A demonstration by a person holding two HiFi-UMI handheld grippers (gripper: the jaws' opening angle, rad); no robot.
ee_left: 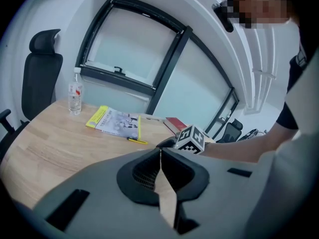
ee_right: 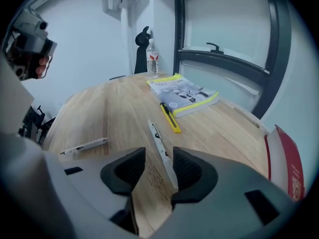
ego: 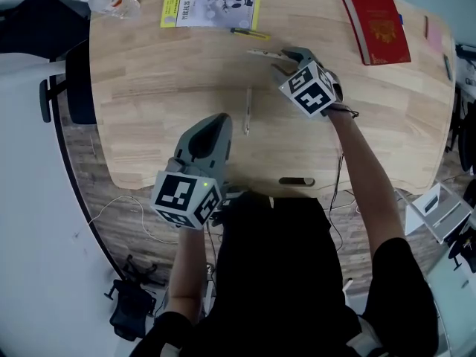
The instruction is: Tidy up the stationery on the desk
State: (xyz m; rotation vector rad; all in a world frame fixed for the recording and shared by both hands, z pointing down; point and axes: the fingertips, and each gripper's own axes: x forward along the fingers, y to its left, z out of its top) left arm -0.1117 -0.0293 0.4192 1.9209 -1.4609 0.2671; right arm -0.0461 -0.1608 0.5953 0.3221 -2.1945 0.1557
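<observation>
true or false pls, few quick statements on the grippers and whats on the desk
The left gripper is shut and empty. True.
The right gripper is clamped on the yellow pen. False: its jaws stand open with a white pen between them; the yellow pen lies by the booklet.
The red book lies on the booklet. False: they lie apart on the desk.
The water bottle stands upright. True.
</observation>
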